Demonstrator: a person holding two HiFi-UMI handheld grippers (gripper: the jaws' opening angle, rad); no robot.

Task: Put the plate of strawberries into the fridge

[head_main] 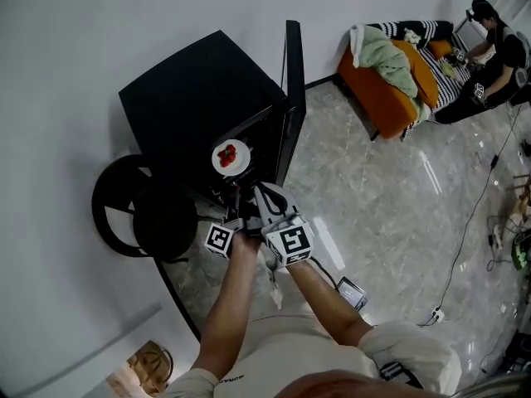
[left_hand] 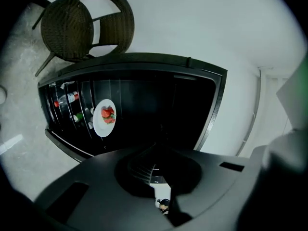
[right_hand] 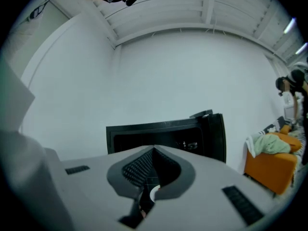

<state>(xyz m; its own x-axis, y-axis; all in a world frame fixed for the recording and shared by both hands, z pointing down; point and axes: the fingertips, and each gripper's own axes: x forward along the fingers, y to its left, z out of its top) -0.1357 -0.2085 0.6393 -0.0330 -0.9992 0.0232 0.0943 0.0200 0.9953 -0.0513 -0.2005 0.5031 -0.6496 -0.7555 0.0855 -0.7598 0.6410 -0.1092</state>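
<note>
Upper centre of the head view, what is the biggest thing in play? (K.)

Low black box-shaped fridge (head_main: 199, 106) against the white wall. Its flat black door (head_main: 292, 98) is swung wide and stands edge-on along the fridge's right side, running up the frame. (M.)

Grippers? (K.)

Both are low centre in the head view, side by side and almost touching, noses aimed up-frame at the open fridge mouth. Left grey two-jaw gripper (left_hand: 158, 146): jaws pressed together, nothing between them. Right pale grey two-jaw gripper (right_hand: 154, 148): jaws also meet at the tip, and I see nothing clamped. (M.)

And the task's thing? (K.)

Round white plate (head_main: 231, 157) with red strawberries (head_main: 226, 154) sits inside the fridge on a shelf near the front opening, just up-frame of both jaw tips and apart from them. In the left gripper view it shows left of centre; the right gripper view looks over it. Being round, it has no axis to mind. (M.)

So what's left? (K.)

Judging by that, the placing looks done and the door remains. It lies up and right of the pair, so the right gripper is the nearer one. (M.)
</note>
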